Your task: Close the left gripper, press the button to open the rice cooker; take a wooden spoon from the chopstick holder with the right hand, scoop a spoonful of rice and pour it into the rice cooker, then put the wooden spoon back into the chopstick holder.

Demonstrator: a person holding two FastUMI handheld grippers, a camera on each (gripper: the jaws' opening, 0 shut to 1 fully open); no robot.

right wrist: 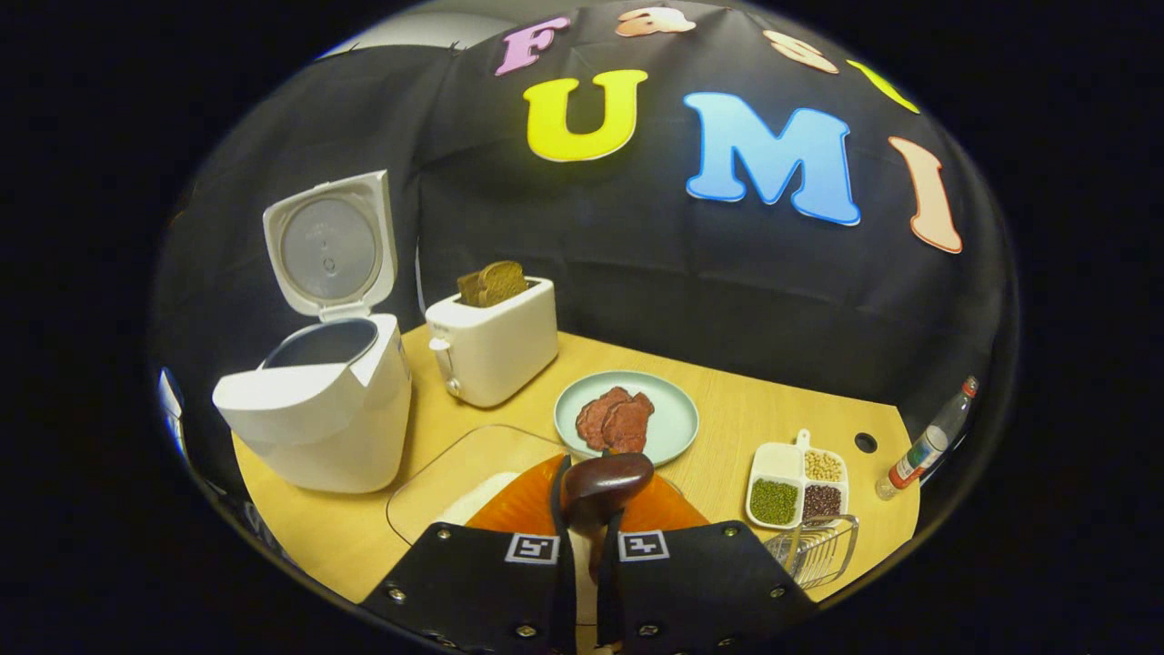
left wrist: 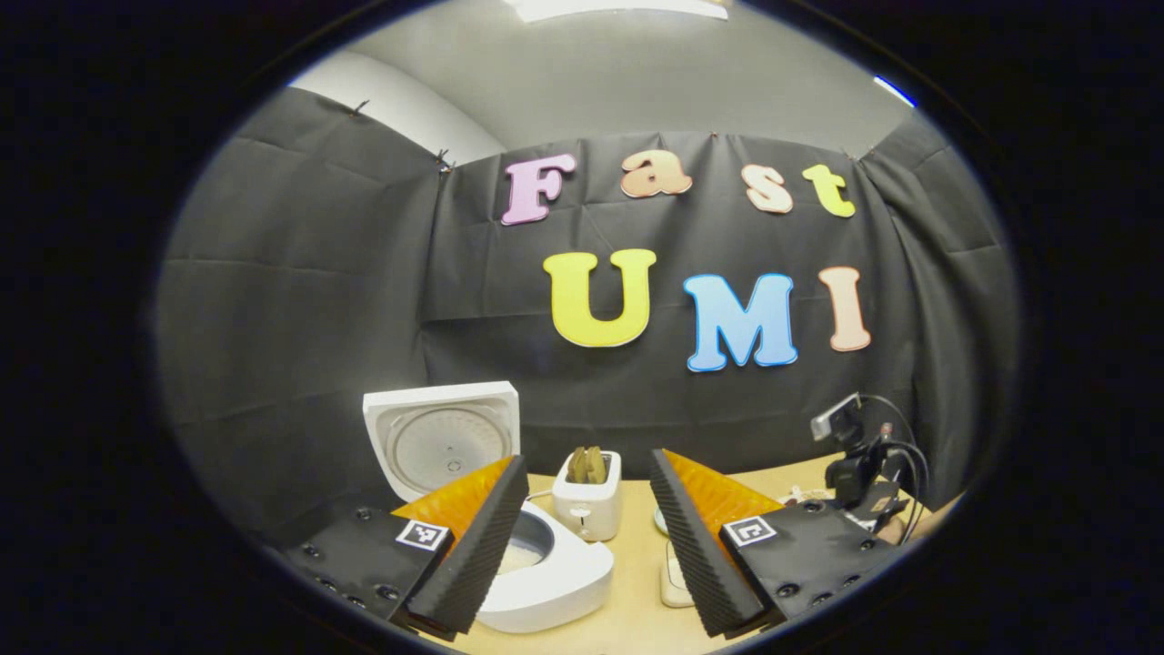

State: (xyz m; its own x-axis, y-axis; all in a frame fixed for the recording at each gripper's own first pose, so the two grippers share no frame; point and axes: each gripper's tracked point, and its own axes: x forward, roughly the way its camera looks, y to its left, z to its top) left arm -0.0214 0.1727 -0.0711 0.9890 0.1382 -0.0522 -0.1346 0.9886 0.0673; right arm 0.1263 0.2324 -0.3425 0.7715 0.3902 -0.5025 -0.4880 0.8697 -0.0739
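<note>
The white rice cooker (right wrist: 318, 409) stands at the table's left with its lid (right wrist: 329, 246) up and the pot open. My right gripper (right wrist: 587, 509) is shut on a dark wooden spoon (right wrist: 607, 482), whose bowl sticks out past the fingertips above a clear tray (right wrist: 446, 473) that holds white rice. I cannot tell whether rice lies in the spoon. A wire holder (right wrist: 814, 546) sits at the lower right. My left gripper (left wrist: 589, 459) stands open and empty, with the open rice cooker (left wrist: 546, 573) just behind its left finger.
A white toaster (right wrist: 496, 341) with bread stands behind the cooker. Beyond the spoon is a pale green plate (right wrist: 677, 414) with meat slices. A divided dish of beans (right wrist: 798, 487) and a bottle (right wrist: 923, 446) lie to the right. The other gripper's black body with cables (left wrist: 859, 464) shows at the right.
</note>
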